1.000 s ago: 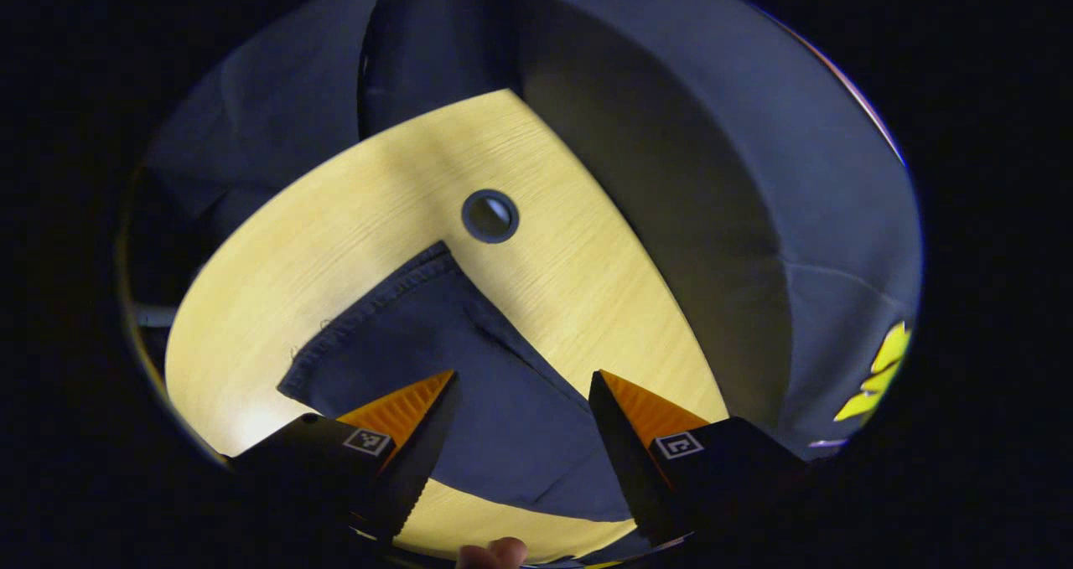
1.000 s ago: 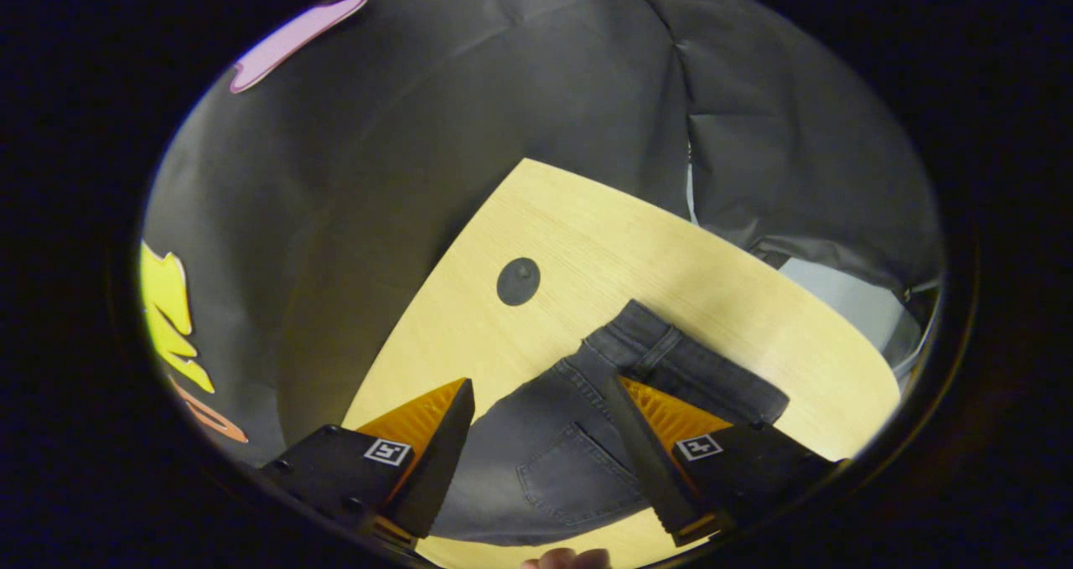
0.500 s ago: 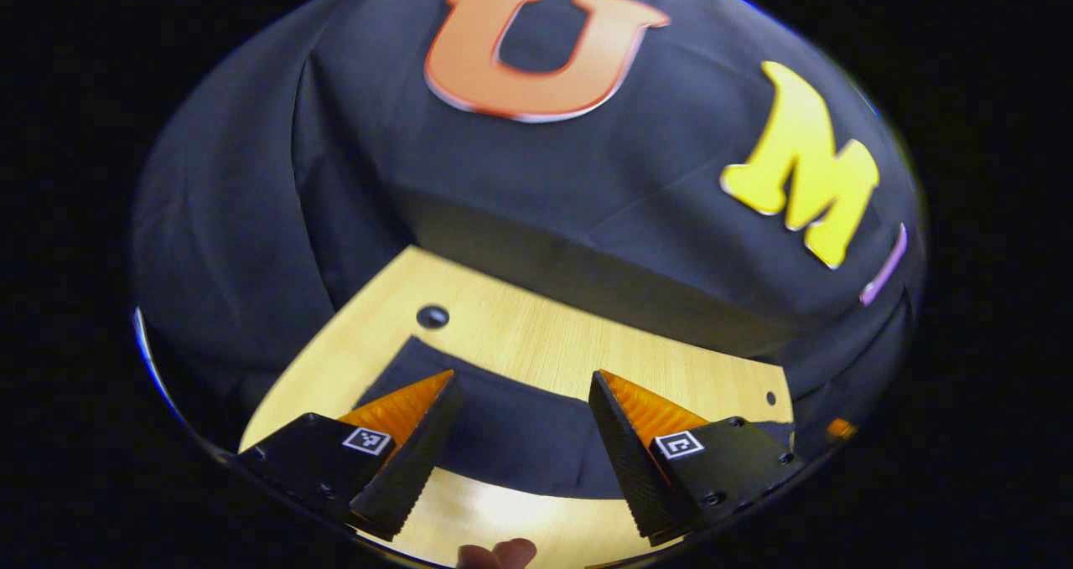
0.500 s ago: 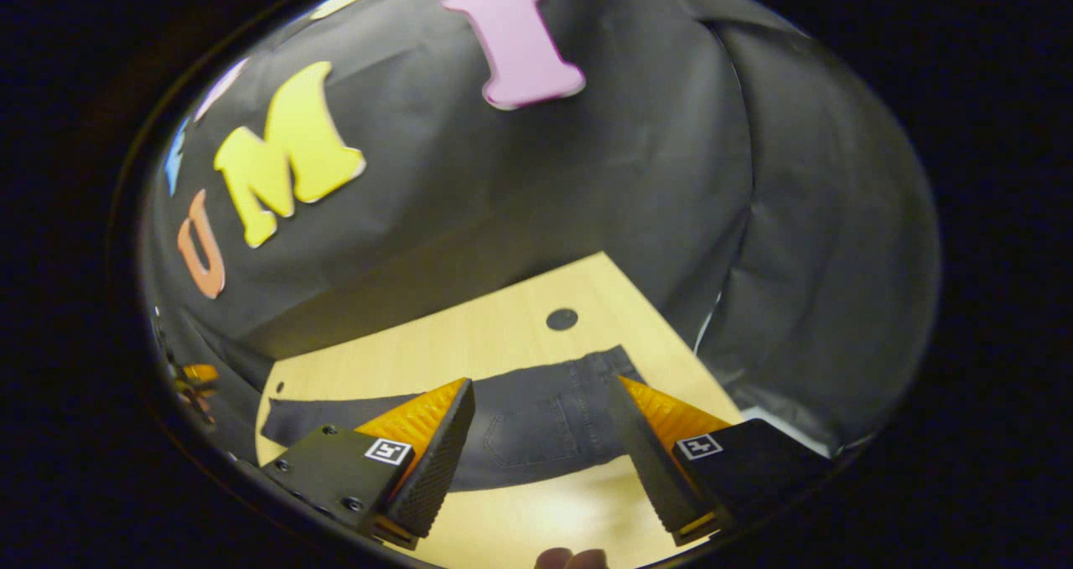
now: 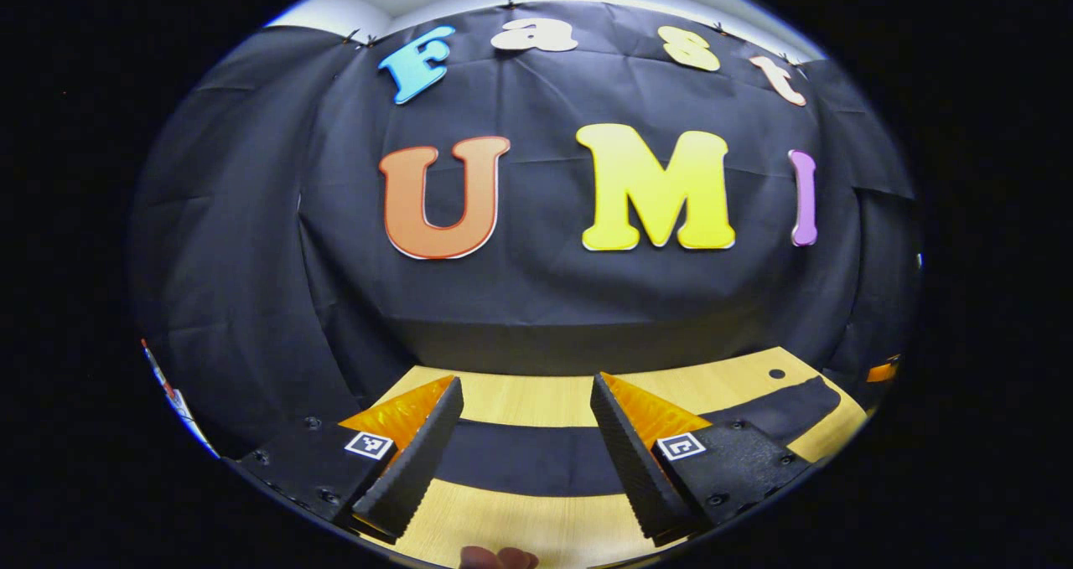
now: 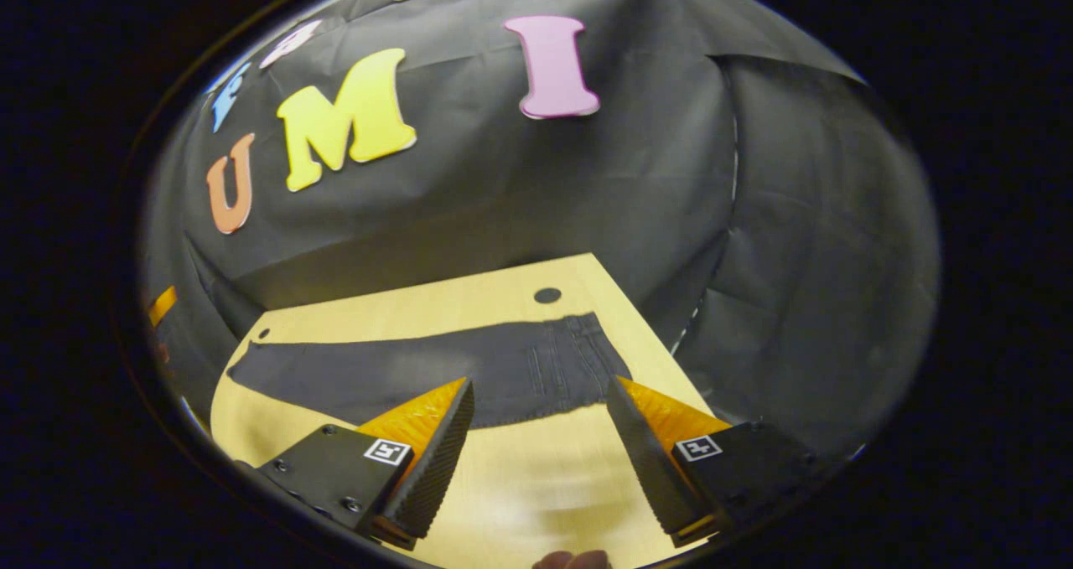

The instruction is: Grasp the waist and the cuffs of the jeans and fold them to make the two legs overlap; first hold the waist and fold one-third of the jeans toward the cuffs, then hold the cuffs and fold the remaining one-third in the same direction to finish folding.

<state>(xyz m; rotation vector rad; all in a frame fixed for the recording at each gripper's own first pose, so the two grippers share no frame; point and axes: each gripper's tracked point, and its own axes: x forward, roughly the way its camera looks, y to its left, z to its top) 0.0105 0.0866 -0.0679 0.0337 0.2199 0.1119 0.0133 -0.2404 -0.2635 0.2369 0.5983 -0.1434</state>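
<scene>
The dark jeans lie flat in a long strip across the wooden table. Their waist and back pocket are at the right end and the cuffs at the far left. My right gripper is open and hovers in front of the waist end, touching nothing. In the left gripper view the jeans run as a dark band behind my left gripper. That gripper is open too and clear of the cloth. The band's far end reaches the right.
The black cloth wall rises right behind the table's far edge. A round hole marks the tabletop beyond the waist, and a smaller hole sits near the cuffs. A fingertip shows at the bottom edge.
Both grippers have drawn back and tilted up from looking down at the cuff and waist ends. They now face the back wall, with the jeans farther off. Both stayed open.
</scene>
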